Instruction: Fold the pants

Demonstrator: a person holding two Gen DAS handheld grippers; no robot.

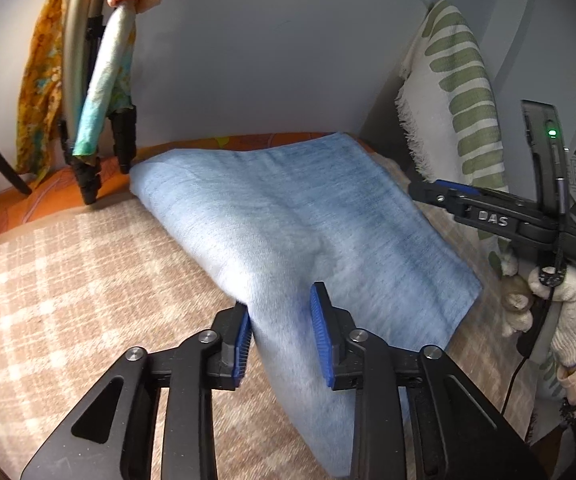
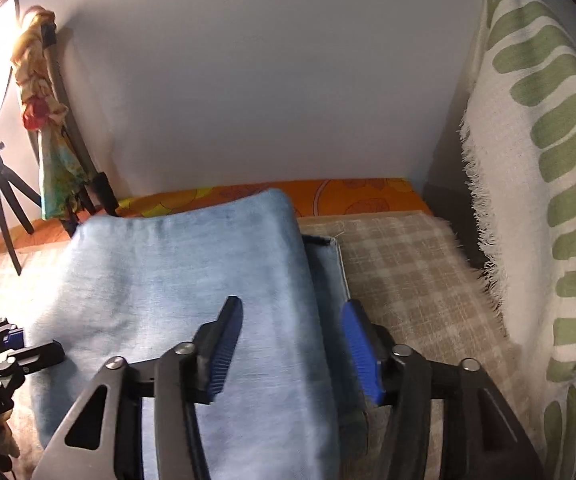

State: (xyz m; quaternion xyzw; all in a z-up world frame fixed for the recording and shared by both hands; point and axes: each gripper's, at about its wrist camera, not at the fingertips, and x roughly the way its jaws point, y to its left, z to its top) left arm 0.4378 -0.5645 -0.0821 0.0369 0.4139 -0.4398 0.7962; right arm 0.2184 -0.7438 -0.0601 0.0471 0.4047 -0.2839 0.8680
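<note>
Light blue denim pants [image 1: 288,220] lie folded in a thick stack on a beige checked blanket [image 1: 67,280]. My left gripper [image 1: 281,340] is open, with its blue pads on either side of the stack's near corner, which rises between them. My right gripper [image 2: 292,350] is open over the right edge of the pants [image 2: 167,288]; it also shows in the left wrist view [image 1: 420,190] at the stack's right side, held by a gloved hand. The left gripper shows at the left edge of the right wrist view [image 2: 7,354].
A grey wall stands behind the bed. A cream cushion with green stripes [image 2: 540,184] leans at the right. An orange patterned sheet [image 2: 348,196] runs along the back. A tripod [image 2: 3,200] and stand draped with colourful cloth [image 1: 103,80] are at the left.
</note>
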